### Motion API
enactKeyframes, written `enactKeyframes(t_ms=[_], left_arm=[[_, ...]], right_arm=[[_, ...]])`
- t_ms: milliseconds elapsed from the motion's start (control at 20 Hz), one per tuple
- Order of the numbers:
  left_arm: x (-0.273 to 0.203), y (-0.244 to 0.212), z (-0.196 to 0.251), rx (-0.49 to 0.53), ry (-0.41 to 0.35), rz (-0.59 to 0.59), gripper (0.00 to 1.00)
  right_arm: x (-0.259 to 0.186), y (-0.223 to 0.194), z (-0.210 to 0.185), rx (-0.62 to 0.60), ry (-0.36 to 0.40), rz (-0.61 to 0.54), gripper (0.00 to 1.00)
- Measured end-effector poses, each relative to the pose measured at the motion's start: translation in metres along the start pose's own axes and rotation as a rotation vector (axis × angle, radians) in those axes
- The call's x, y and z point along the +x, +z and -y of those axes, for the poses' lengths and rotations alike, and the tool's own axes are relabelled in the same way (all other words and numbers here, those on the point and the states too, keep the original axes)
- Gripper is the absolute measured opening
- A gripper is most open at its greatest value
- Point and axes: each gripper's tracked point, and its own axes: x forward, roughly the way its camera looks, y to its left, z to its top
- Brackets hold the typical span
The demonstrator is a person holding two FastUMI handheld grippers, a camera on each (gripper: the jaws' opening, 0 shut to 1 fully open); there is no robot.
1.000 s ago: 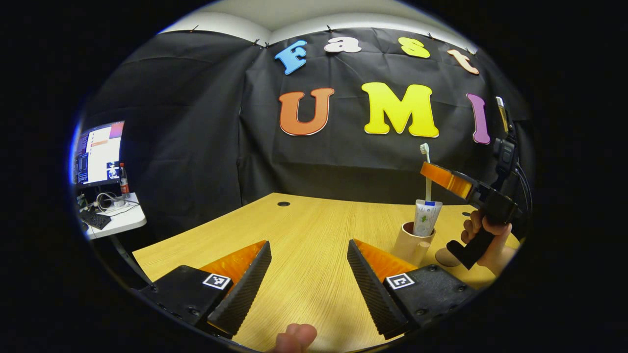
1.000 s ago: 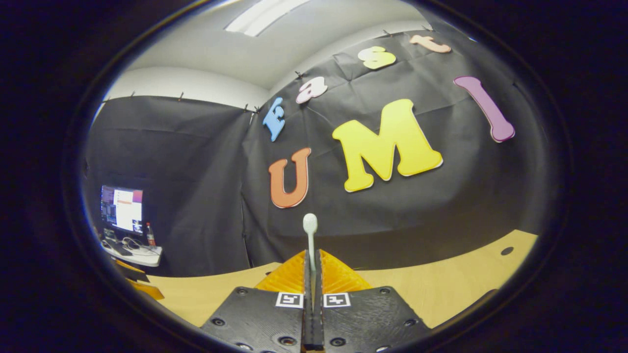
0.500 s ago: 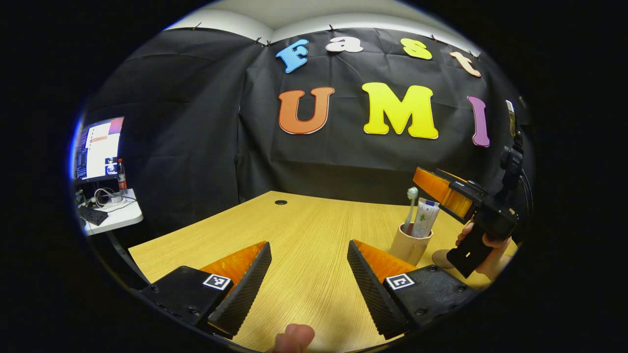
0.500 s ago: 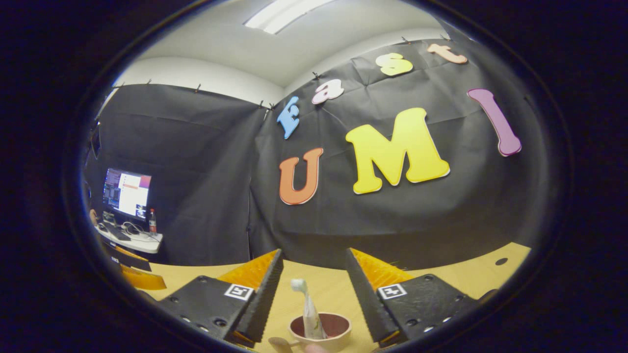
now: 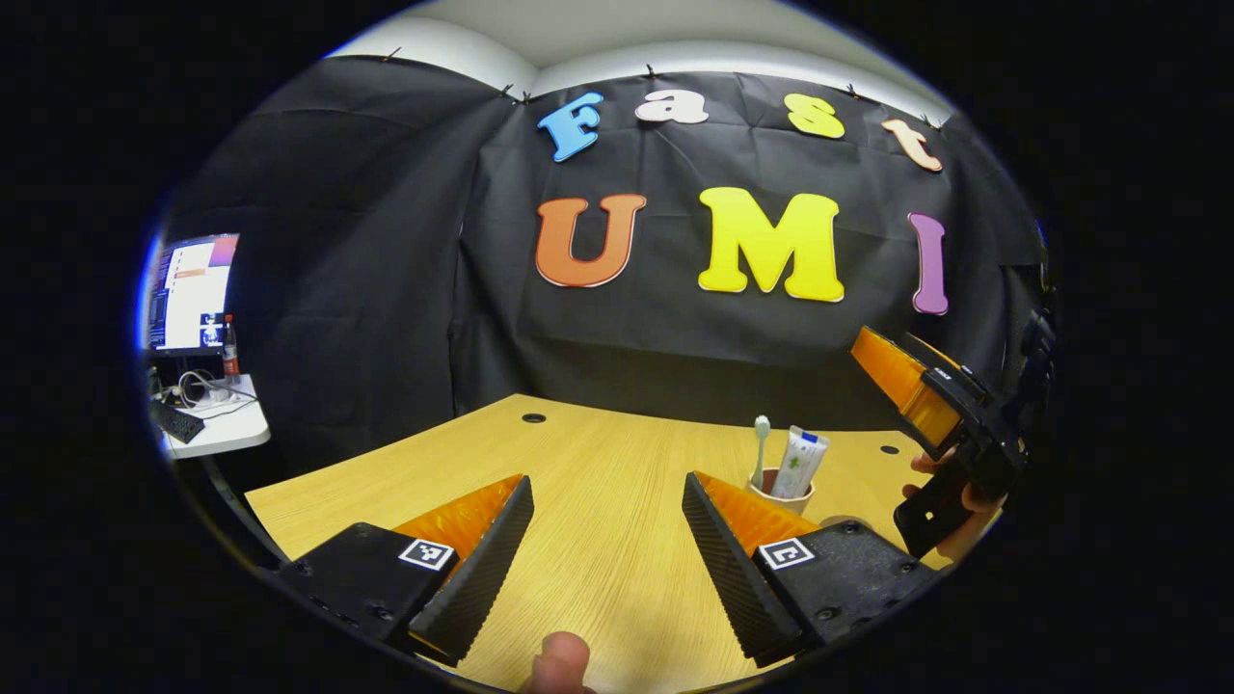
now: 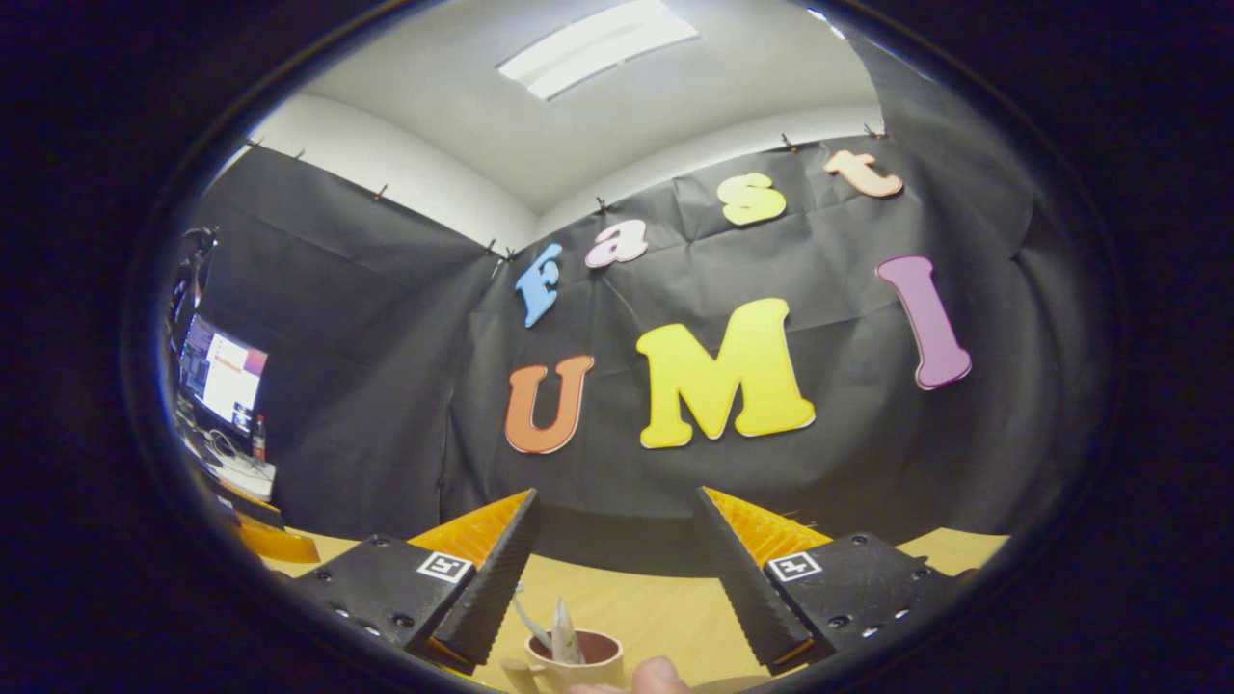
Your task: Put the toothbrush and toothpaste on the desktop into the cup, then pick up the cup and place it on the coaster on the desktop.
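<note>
Standing in the cup: toothbrush [image 5: 761, 449] and toothpaste [image 5: 795, 463], both upright, leaning slightly, heads above the rim.
Hidden parts: the cup [image 5: 779, 494] has its lower half behind the left tool's finger in the left gripper view; in the right gripper view its base is cut off at the bottom edge, and the toothbrush partly hides behind a finger.
Coaster: a sliver just right of the cup [image 5: 842, 521]; too little visible to be sure.
Left tool [image 5: 607, 540]: fingers spread wide, holding nothing, low over the counter [image 5: 598, 472].
Right tool [image 6: 617, 569]: fingers spread wide, holding nothing, raised above the cup [image 6: 569, 655].
Open room: bare counter ahead of the left tool, up to the far edge.
Right edge: a hand [image 5: 950, 525] gripping the right tool's handle [image 5: 925, 405].
Far left: side table with a monitor [image 5: 188, 294].
</note>
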Motion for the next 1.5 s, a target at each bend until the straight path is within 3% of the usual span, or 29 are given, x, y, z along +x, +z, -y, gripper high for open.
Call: enactKeyframes(t_ms=[150, 350, 700, 900, 1100, 1500], left_arm=[[0.004, 0.017, 0.025, -0.001, -0.074, 0.011, 0.98], [0.013, 0.031, 0.056, 0.027, -0.168, -0.035, 0.98], [0.028, 0.034, 0.117, 0.101, -0.353, -0.338, 0.99], [0.05, 0.026, 0.136, 0.197, -0.381, -0.5, 0.98], [0.048, -0.037, 0.144, 0.252, -0.395, -0.838, 1.0], [0.059, -0.115, 0.143, 0.317, -0.369, -1.154, 0.99]], right_arm=[[-0.019, 0.026, 0.023, -0.019, -0.061, 0.012, 0.95], [-0.058, 0.038, 0.048, -0.097, -0.046, -0.04, 0.95], [-0.151, 0.027, 0.093, -0.096, -0.089, -0.198, 0.95], [-0.19, 0.02, 0.104, -0.073, -0.097, -0.262, 0.95], [-0.218, 0.01, 0.107, 0.007, -0.072, -0.331, 0.95], [-0.25, -0.001, 0.105, 0.046, -0.052, -0.401, 0.95]])
